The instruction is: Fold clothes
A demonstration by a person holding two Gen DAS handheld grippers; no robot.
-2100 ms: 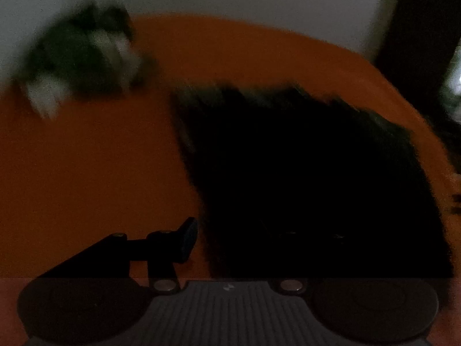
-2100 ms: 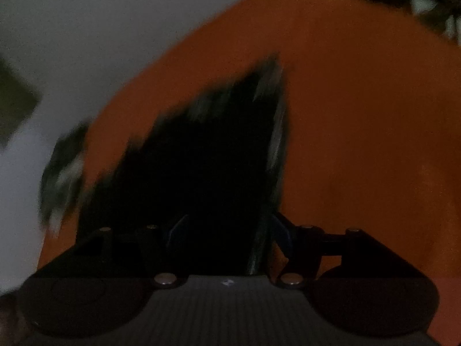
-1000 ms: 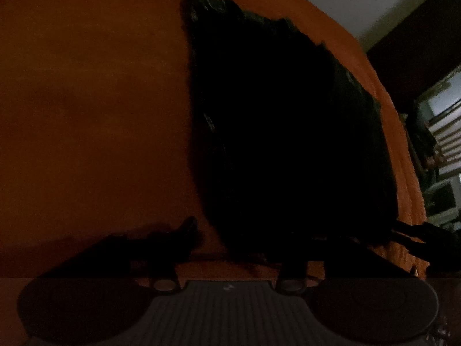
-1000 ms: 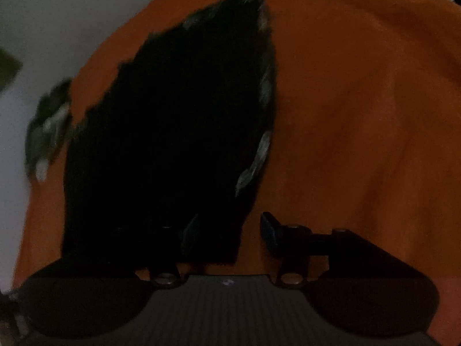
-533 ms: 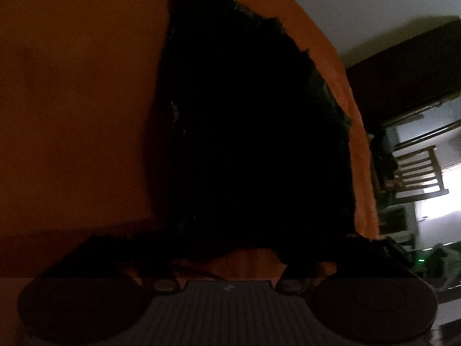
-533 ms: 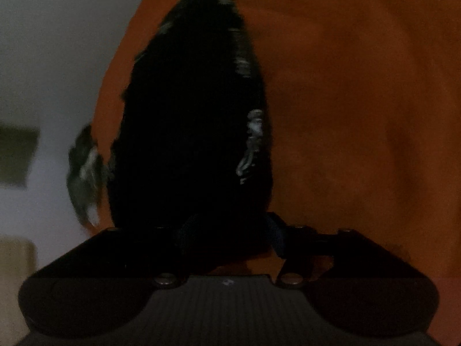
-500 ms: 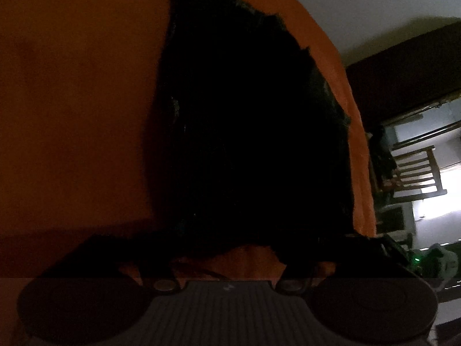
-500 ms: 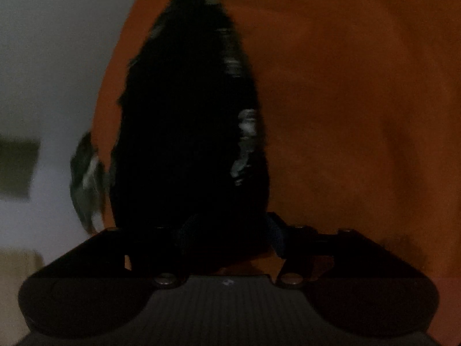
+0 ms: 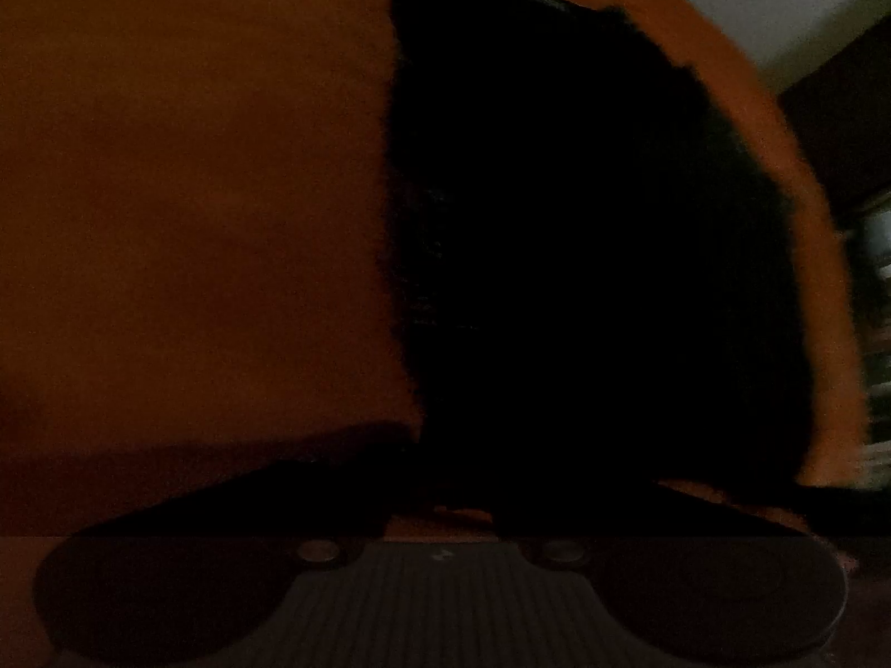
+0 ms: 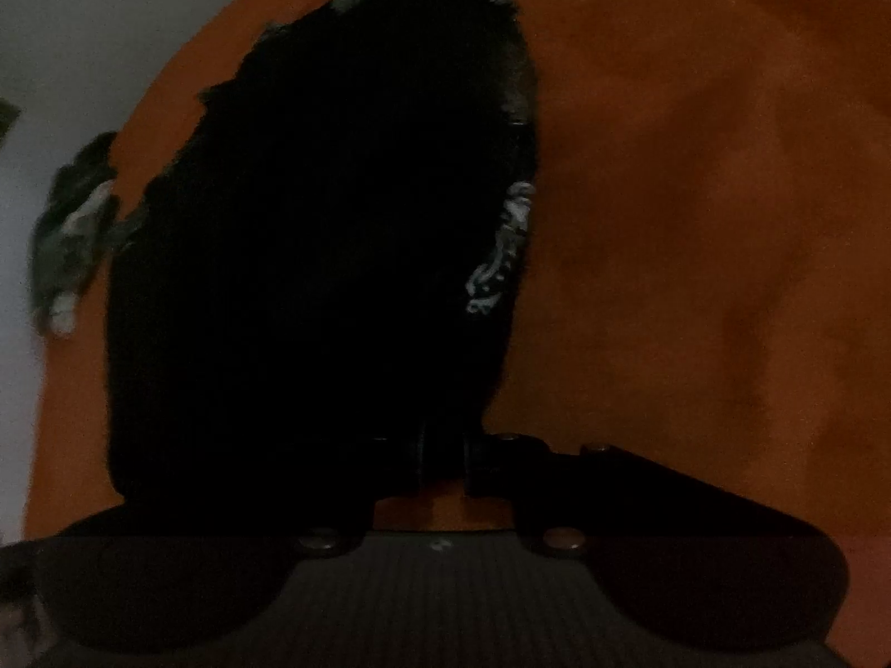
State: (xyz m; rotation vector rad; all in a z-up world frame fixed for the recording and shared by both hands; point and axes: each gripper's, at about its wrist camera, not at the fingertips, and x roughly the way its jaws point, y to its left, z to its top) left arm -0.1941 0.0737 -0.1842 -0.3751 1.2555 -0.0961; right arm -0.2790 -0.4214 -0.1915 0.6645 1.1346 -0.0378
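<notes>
Black garment [image 10: 312, 234] flat on orange cover [image 10: 696, 195], white-patterned edge.

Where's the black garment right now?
Black garment lies on the orange bedcover, left-centre in the right wrist view; the right gripper pinches its near edge.

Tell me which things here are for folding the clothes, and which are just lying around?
For the folding:
- black garment, spread on the orange cover
- right gripper, pinched on the garment's near edge
- left gripper, at the near edge too; too dark to tell its grip

Just lying about:
- dark-and-white crumpled cloth at the cover's far edge
</notes>
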